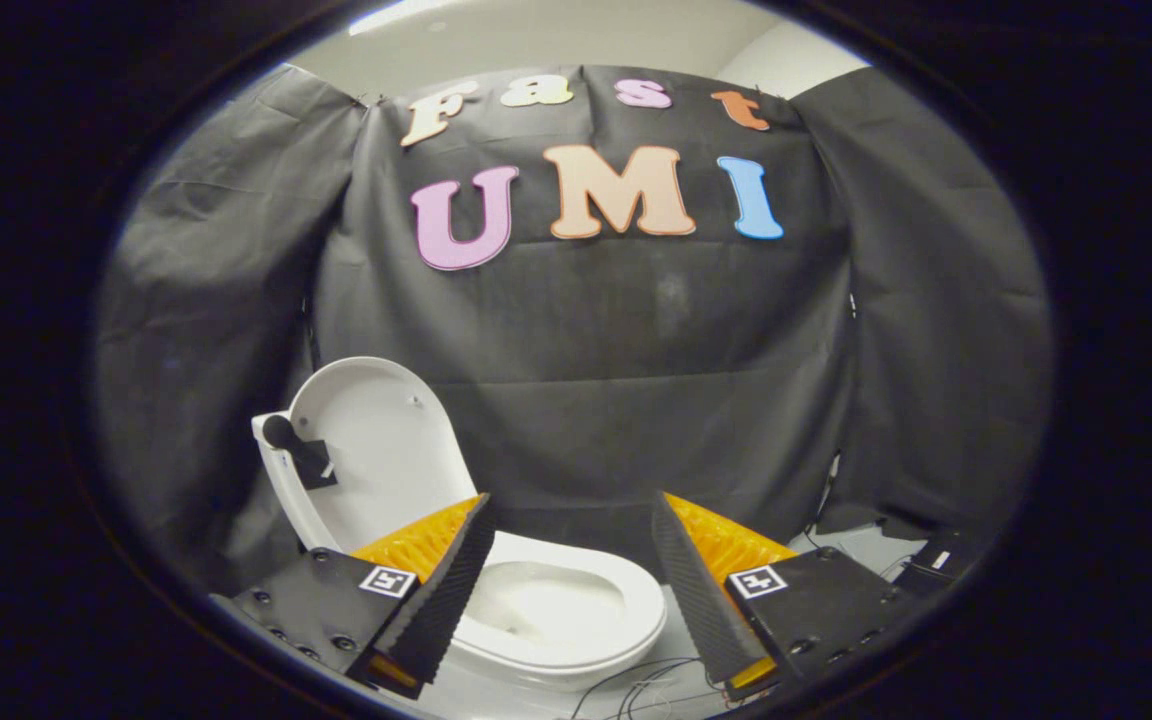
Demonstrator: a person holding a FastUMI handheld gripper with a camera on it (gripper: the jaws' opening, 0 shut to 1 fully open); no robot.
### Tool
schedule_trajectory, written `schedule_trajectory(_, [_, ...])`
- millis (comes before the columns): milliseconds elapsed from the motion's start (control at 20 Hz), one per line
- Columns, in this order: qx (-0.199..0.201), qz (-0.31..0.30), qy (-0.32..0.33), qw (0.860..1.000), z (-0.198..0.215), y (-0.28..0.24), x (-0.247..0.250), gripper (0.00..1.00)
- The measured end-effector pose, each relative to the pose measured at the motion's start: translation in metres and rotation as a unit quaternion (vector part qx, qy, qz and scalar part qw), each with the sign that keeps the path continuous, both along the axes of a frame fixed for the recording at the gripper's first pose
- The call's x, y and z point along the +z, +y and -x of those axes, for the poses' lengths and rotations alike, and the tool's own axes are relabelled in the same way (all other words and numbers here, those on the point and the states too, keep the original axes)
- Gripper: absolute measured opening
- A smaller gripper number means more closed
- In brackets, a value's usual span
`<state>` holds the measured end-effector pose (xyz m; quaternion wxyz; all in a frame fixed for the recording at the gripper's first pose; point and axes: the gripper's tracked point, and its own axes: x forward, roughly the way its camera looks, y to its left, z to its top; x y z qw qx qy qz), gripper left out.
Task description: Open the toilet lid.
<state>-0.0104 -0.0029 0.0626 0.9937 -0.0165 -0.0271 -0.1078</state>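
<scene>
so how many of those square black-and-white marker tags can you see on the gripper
2. One marker tag sits on the left finger's black base, in front of the raised toilet lid; the other marker tag sits on the right finger's base. The open gripper may hide more.

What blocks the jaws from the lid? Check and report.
Nothing visible. The gripper is open and empty; the bowl lies just ahead between its jaws. The lid already stands upright beyond the left finger, with open air between.

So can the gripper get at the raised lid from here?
Probably yes. The gripper is open and holds nothing. The lid stands upright beyond the left finger, above the bowl, with nothing between them.
</scene>
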Motion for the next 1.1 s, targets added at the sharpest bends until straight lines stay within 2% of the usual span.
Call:
schedule_trajectory(400, [0.025, 0.001, 0.021, 0.999, -0.014, 0.017, -0.013, 0.96])
schedule_trajectory(1100, [0.029, 0.011, 0.037, 0.999, -0.02, 0.026, -0.017, 0.96])
